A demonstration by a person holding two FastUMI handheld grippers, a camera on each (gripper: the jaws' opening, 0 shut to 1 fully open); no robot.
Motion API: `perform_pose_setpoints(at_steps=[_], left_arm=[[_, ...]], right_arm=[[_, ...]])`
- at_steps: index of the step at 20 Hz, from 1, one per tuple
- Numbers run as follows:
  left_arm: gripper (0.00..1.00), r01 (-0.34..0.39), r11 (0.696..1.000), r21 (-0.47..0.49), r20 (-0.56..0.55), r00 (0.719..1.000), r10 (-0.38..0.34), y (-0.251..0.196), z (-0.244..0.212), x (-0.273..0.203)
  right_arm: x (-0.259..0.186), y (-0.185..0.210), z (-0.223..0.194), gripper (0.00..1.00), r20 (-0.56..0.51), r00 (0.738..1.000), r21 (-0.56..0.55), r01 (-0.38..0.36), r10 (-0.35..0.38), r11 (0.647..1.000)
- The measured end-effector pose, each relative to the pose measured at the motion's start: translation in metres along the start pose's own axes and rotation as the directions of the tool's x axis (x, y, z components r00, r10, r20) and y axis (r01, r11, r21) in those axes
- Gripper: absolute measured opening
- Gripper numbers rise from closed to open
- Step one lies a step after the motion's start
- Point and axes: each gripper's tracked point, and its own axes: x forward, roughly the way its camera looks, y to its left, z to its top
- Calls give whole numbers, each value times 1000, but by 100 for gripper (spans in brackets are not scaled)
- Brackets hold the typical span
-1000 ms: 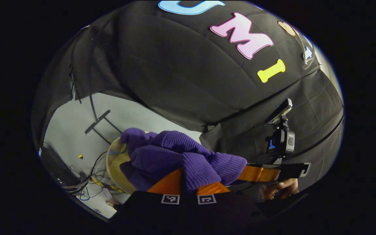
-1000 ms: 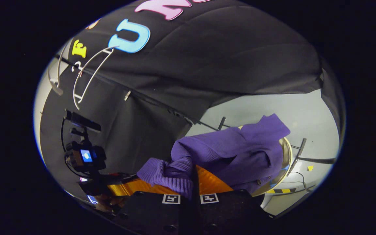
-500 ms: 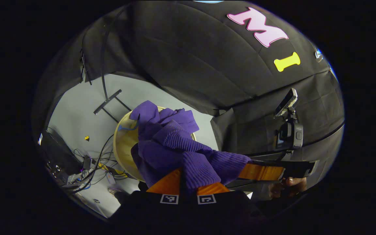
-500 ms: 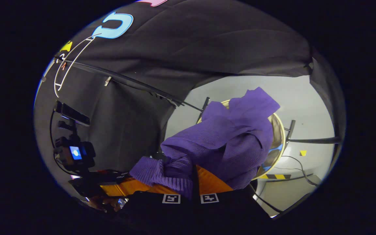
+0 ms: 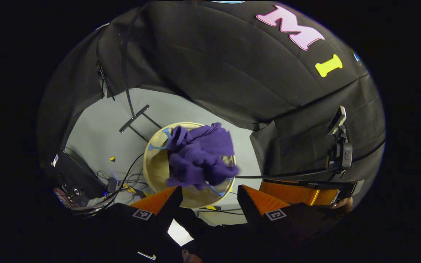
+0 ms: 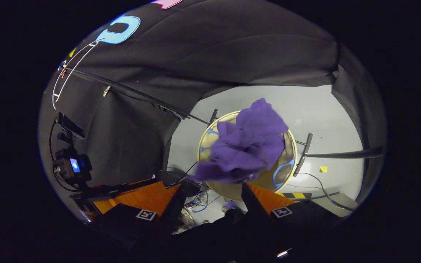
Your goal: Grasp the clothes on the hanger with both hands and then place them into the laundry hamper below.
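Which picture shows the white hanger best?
The right gripper view: the white hanger hangs bare on the rail at upper left. The left gripper view looks down at the purple sweater over the hamper, so it gives no clear look at the hanger.

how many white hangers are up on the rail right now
2. In the right gripper view, one white hanger arcs down from the rail at upper left, and a second curves beside it at the edge. More may be hidden past that edge.
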Motion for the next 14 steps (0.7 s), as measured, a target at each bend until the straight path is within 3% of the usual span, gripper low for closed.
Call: perform_pose_setpoints(at_steps=[7,9,14], left_arm=[[92,25,1000,12,24,999,-25,-9,5,-5],[95,42,999,11,34,999,-43,-15,7,-10],[96,80,994,79,93,992,-88,-21,13,-48]], right_arm=[[-4,10,4,98,20,1000,-29,-7,8,1000],[-9,13,6,98,41,999,-27,-9,10,1000],[-42,30,17,98,177,984,-17,4,-1,1000]])
